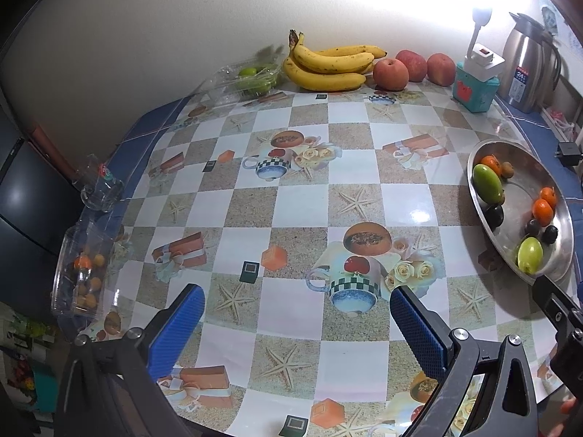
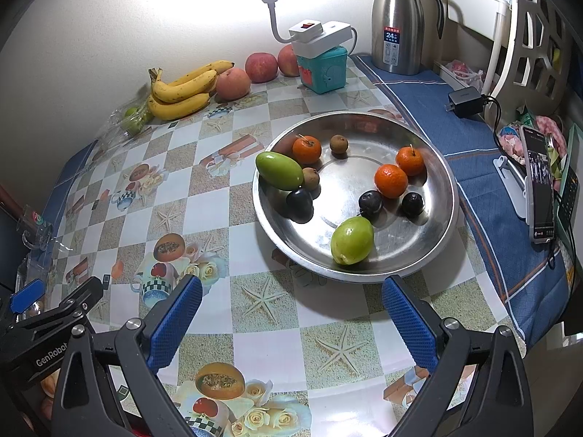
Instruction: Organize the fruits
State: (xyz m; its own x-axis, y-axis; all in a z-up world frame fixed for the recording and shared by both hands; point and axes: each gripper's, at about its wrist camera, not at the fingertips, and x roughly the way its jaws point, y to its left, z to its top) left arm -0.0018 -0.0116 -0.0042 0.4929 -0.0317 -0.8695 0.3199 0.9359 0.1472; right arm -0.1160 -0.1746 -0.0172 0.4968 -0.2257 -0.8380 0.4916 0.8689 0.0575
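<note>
Right wrist view: both the right gripper (image 2: 291,313) and left gripper (image 1: 297,318) hover spread and empty, the steel bowl (image 2: 437,229) at twelve o'clock, where a nudged rim could scatter its round tangerines (image 2: 391,181).

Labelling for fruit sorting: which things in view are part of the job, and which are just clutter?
Job:
metal bowl of mixed fruit
bananas
apples
clear box of green fruit
clear box of small orange fruit
left gripper and right gripper, both open, empty

Clutter:
thermos jug
teal box
charger
phone
glass mug
</note>
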